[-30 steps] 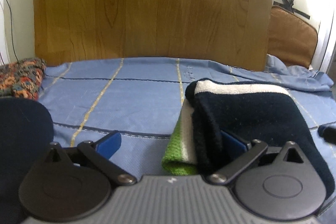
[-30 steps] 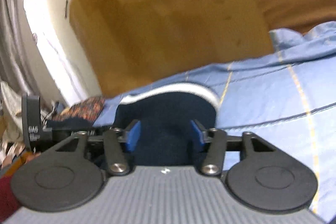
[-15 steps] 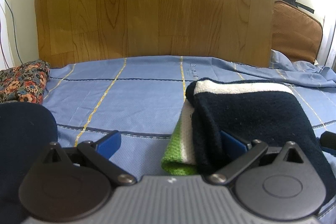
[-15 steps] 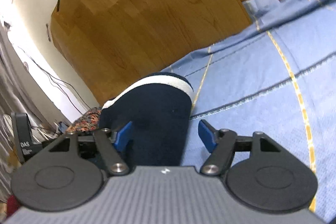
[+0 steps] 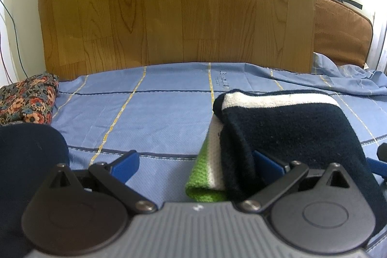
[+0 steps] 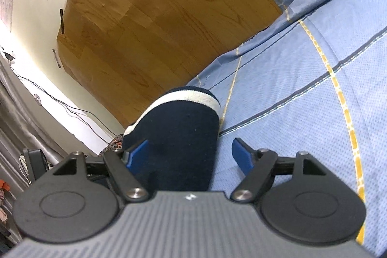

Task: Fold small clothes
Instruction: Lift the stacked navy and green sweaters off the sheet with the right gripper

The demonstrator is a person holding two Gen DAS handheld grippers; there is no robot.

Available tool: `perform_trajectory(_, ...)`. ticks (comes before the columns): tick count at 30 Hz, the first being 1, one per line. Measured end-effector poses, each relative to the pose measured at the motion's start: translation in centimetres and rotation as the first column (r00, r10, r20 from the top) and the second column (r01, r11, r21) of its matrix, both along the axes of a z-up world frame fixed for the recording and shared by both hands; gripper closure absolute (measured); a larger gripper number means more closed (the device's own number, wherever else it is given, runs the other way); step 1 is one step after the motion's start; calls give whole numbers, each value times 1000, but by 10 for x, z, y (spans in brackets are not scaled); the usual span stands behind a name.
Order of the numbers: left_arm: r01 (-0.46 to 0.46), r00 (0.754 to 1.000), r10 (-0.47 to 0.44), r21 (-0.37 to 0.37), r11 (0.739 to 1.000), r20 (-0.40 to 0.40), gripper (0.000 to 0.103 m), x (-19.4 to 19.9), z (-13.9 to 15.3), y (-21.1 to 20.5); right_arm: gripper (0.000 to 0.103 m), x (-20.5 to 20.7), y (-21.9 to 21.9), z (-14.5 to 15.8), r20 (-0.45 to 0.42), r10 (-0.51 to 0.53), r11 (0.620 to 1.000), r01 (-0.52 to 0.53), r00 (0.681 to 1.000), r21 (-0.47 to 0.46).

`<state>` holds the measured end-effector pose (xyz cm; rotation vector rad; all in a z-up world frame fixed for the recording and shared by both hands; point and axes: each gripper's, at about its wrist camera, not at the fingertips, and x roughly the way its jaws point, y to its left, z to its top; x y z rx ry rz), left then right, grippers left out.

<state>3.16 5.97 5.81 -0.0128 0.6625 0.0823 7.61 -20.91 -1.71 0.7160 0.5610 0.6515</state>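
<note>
Now I'm seeing the fuzzy navy knit garment with white and green stripes (image 5: 285,134) lying folded, long axis toward the bedsheet's (image 5: 150,117) headboard edge; my right gripper (image 6: 191,154) has just been opening around it, left gripper (image 5: 196,163) spread wide.

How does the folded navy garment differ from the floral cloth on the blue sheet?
The navy garment is dark with white and green stripes; the floral cloth has an orange flower print. The navy garment lies folded, close to both grippers; the floral cloth is bunched up at the far left edge, near the wooden board. Both rest on the blue sheet.
</note>
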Motion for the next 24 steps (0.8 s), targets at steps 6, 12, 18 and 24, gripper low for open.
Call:
perform_trajectory(6, -7, 1000, 7, 0, 1000, -3, 0, 0, 1, -1, 24, 0, -1, -2, -5, -2, 1000, 2, 1000, 13)
perform_trajectory(12, 1, 1000, -1, -5, 1000, -6, 0, -1, 2, 0, 24, 1, -1, -1, -3, -1, 1000, 1, 1000, 8)
perform_trajectory(18, 154, 986, -164, -185, 971, -42, 0, 3, 6, 21, 20, 5, 14, 5, -8, 73, 993, -73, 997, -88)
perform_trajectory(24, 197, 962, -261, -453, 869, -83, 0, 20, -25, 30, 15, 18, 50, 10, -8, 184, 959, -181, 983, -219)
